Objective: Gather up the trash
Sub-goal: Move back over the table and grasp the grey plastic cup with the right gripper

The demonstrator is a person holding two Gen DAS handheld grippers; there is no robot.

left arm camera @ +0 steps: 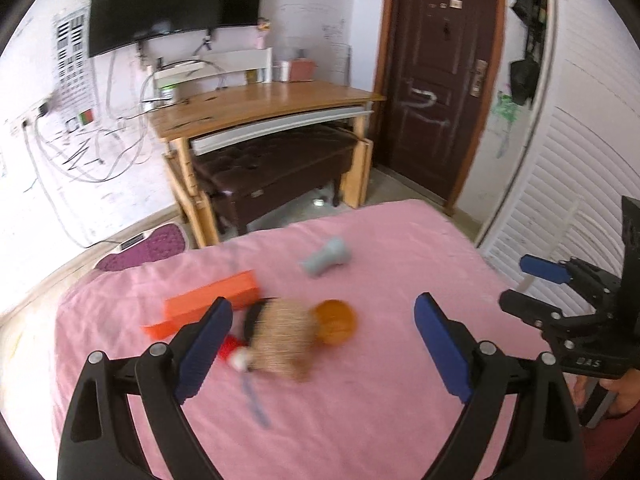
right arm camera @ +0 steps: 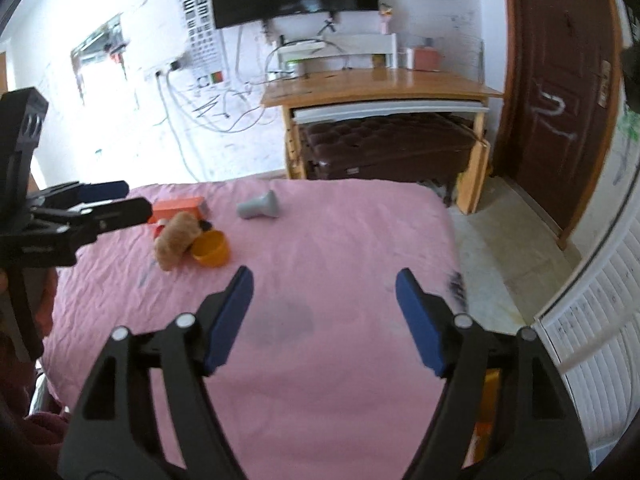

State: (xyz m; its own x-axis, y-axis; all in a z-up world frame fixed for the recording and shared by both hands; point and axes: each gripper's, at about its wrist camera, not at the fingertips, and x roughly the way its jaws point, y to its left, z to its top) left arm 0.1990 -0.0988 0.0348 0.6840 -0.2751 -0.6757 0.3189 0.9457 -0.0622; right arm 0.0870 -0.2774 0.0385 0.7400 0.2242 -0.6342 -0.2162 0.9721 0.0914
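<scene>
On the pink bed lies a blurred cluster: an orange box, a tan plush toy with a red and white part, and an orange cup on its side. A grey flared piece lies apart, further back. My left gripper hangs open above the bed just short of the cluster, with nothing between its fingers. My right gripper is open over bare bedding, to the right of the orange cup and the plush toy. Each gripper shows in the other's view: the right gripper and the left gripper.
Past the bed's foot stands a wooden desk with a dark tufted bench under it. A brown door is at the right, a white louvered wardrobe beside it. A TV and cables hang on the wall. A purple scale lies on the floor.
</scene>
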